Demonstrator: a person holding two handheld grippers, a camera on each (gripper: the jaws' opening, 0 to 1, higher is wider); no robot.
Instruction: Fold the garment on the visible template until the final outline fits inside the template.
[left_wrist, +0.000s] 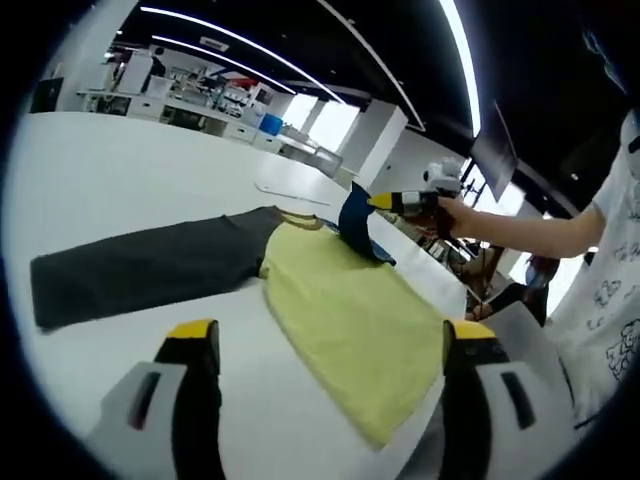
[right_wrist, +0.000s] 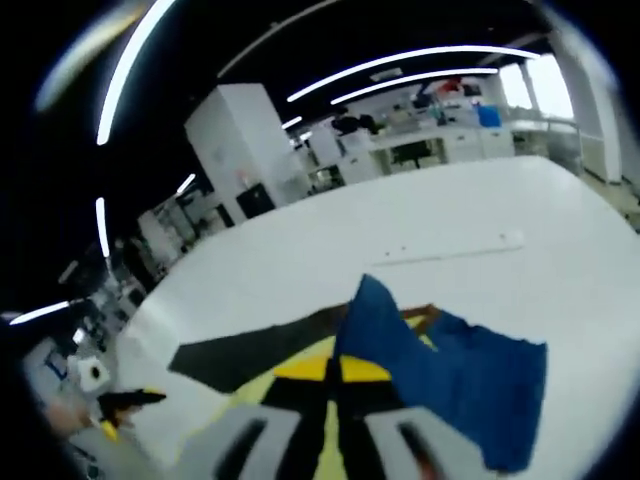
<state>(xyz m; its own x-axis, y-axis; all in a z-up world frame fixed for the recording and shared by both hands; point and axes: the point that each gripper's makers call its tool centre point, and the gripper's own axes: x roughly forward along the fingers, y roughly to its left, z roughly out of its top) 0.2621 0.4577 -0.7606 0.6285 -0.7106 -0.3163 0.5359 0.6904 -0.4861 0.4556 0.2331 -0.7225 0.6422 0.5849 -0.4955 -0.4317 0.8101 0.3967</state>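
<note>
Spread flat on the white table (left_wrist: 110, 180), the garment (left_wrist: 340, 300) lies just ahead of the left tongs (left_wrist: 330, 345) in the left gripper view — a yellow body with one dark grey sleeve (left_wrist: 140, 265) stretched out beyond the left jaw and a blue sleeve (left_wrist: 357, 225) on the far side. That blue sleeve is lifted off the table, its edge pinched between the pressed-together jaws of the right tongs (left_wrist: 385, 202), which enter from the right with a person's hand (left_wrist: 455, 215) behind them. The left tongs stand spread, one yellow-tipped jaw over bare table near the grey sleeve, the other beside the garment's near right edge; nothing sits between them.

In the right gripper view the blue sleeve (right_wrist: 440, 370) rises from the tips of the right tongs (right_wrist: 335, 368) and drapes to the right of them, the jaws closed on the fabric. The grey sleeve (right_wrist: 250, 355) lies left of the tips, with yellow cloth (right_wrist: 290, 385) showing around them. The left tongs (right_wrist: 125, 402) appear low at the left. Beyond the garment a thin pale strip (right_wrist: 450, 248) lies on the table (right_wrist: 450, 200) — and farther off, benches and white cabinets (right_wrist: 245, 150).
</note>
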